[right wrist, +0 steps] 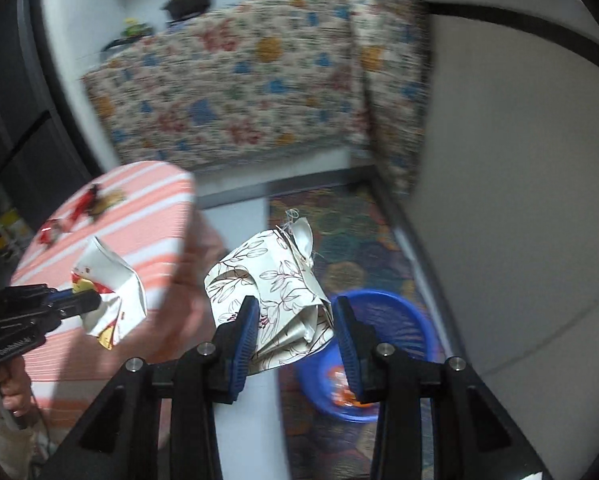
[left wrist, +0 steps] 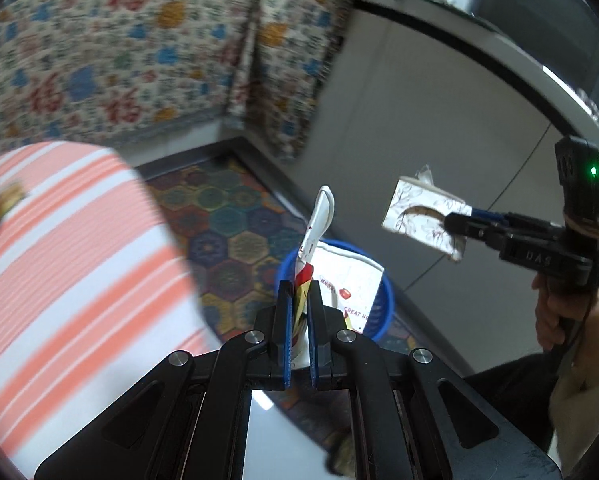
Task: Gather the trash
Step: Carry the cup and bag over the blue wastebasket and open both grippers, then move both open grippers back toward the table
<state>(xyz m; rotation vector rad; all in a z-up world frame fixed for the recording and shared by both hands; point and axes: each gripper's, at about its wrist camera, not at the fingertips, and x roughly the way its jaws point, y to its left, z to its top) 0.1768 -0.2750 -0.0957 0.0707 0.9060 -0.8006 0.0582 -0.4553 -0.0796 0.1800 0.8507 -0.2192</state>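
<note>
My left gripper [left wrist: 299,285] is shut on a crushed white paper cup [left wrist: 319,216] with red and yellow print; the same gripper [right wrist: 95,302] and cup [right wrist: 111,280] show at the left of the right wrist view. My right gripper [right wrist: 295,320] is shut on a crumpled floral paper packet [right wrist: 267,276], its pads pressing both sides. From the left wrist view that gripper [left wrist: 451,224] and packet [left wrist: 419,212] hang in the air at the right. A blue plastic basket [right wrist: 383,296] stands on the floor below both, with something orange-red inside; its rim [left wrist: 387,296] shows behind the cup.
A round table with an orange-striped cloth [right wrist: 147,200] stands at the left, with red and yellow wrappers [right wrist: 87,204] on it. A hexagon-patterned carpet [left wrist: 227,216] lies under the basket. A floral-covered counter [right wrist: 239,92] is behind, a white cabinet wall [right wrist: 519,200] at the right.
</note>
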